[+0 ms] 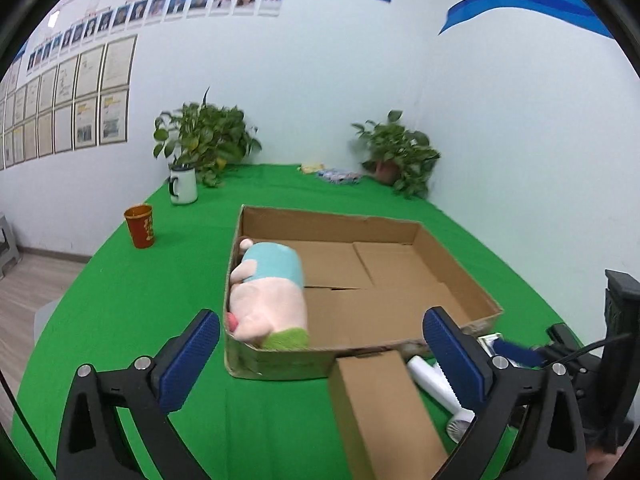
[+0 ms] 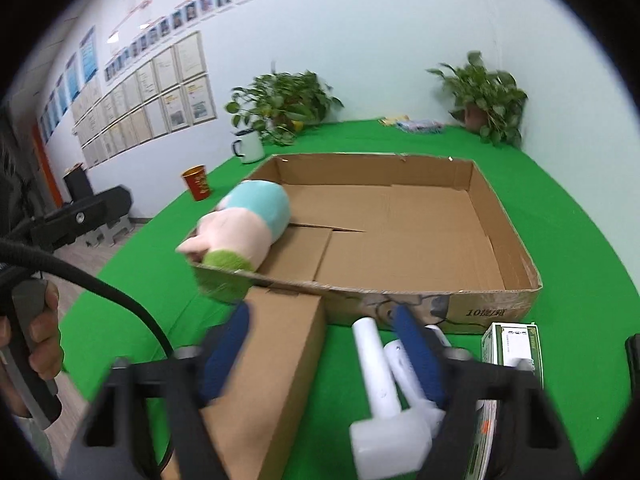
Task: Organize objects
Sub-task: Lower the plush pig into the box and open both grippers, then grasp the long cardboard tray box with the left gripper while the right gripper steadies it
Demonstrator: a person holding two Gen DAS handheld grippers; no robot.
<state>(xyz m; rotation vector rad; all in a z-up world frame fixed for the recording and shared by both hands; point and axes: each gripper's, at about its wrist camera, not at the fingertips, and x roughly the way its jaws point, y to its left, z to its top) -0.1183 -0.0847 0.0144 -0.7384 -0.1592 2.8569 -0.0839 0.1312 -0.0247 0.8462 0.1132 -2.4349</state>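
We see pale walls (image 1: 340, 80) hung with framed certificates (image 1: 80, 108) and portrait photos (image 1: 224, 0), a wood-look floor (image 1: 28, 292), and a green-covered table (image 1: 120, 300).

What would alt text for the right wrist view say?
A plush toy lies in a shallow cardboard tray on a green table. In front, the open right gripper hovers over a small brown box and white handheld fans.

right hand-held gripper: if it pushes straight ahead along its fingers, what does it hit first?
Likely the white handheld fan lying between the open fingers of the right hand-held gripper, or the small cardboard box beside it. Beyond them stands the near wall of the cardboard tray. Depth is unclear.
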